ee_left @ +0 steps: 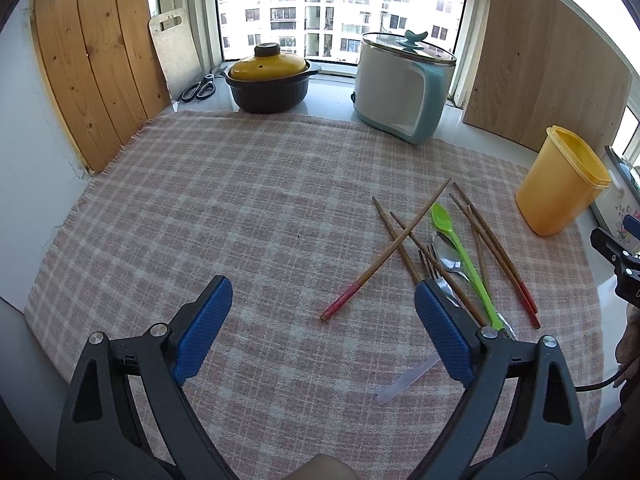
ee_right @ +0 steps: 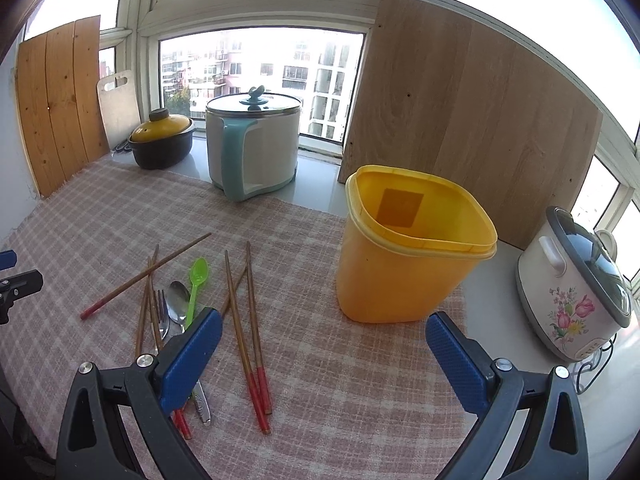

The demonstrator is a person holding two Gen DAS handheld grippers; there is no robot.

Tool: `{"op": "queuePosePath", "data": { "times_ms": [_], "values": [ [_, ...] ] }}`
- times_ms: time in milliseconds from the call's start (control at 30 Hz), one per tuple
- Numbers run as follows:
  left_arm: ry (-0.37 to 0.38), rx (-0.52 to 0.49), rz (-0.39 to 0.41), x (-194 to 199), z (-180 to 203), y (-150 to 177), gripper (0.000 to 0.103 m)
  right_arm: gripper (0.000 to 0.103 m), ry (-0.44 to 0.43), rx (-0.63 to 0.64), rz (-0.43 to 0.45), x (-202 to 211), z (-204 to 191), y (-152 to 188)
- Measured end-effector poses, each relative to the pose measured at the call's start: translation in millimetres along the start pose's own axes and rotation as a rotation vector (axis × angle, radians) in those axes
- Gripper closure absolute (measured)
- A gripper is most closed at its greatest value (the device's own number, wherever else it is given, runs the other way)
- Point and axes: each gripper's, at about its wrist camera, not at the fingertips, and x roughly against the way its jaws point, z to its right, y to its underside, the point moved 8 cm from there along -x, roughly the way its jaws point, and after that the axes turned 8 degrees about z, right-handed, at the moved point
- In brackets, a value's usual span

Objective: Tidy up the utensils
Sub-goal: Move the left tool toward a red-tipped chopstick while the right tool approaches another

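Several red-tipped wooden chopsticks [ee_left: 384,252] [ee_right: 248,328], a green plastic spoon [ee_left: 460,252] [ee_right: 196,284], a metal spoon [ee_left: 448,258] [ee_right: 178,304] and a metal fork [ee_left: 434,272] [ee_right: 162,314] lie in a loose pile on the checked cloth [ee_left: 240,208] [ee_right: 320,380]. An empty yellow plastic container [ee_left: 560,184] [ee_right: 408,248] stands upright to the right of the pile. My left gripper [ee_left: 324,316] is open and empty, just left of the pile. My right gripper [ee_right: 324,348] is open and empty, between the pile and the container.
A dark pot with a yellow lid [ee_left: 272,80] [ee_right: 162,140] and a white-and-teal cooker [ee_left: 404,84] [ee_right: 256,144] stand by the window. Wooden boards [ee_left: 96,60] [ee_right: 460,120] lean at both sides. A flowered rice cooker [ee_right: 576,292] stands at the right. Scissors [ee_left: 198,88] lie at the back left.
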Motion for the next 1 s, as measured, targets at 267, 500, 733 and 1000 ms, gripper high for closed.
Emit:
{"op": "queuePosePath", "data": {
  "times_ms": [267, 500, 733, 1000],
  "values": [
    [0.135, -0.056, -0.067, -30.7, 19.8, 2.1, 0.049, 0.015, -0.079, -0.003, -0.099, -24.9, 0.8, 12.9],
    [0.244, -0.093, -0.138, -58.1, 43.2, 2.7, 0.067, 0.044, -0.194, 0.071, -0.212, -54.7, -23.7, 30.4],
    [0.273, -0.129, -0.183, -83.1, 51.7, 4.1, 0.074, 0.063, -0.264, 0.076, -0.325, -88.0, -44.5, 43.3],
    [0.292, -0.181, -0.222, -102.0, 60.7, 4.7, 0.075, 0.068, -0.276, 0.09, -0.381, -111.1, -57.8, 47.0]
  ]
}}
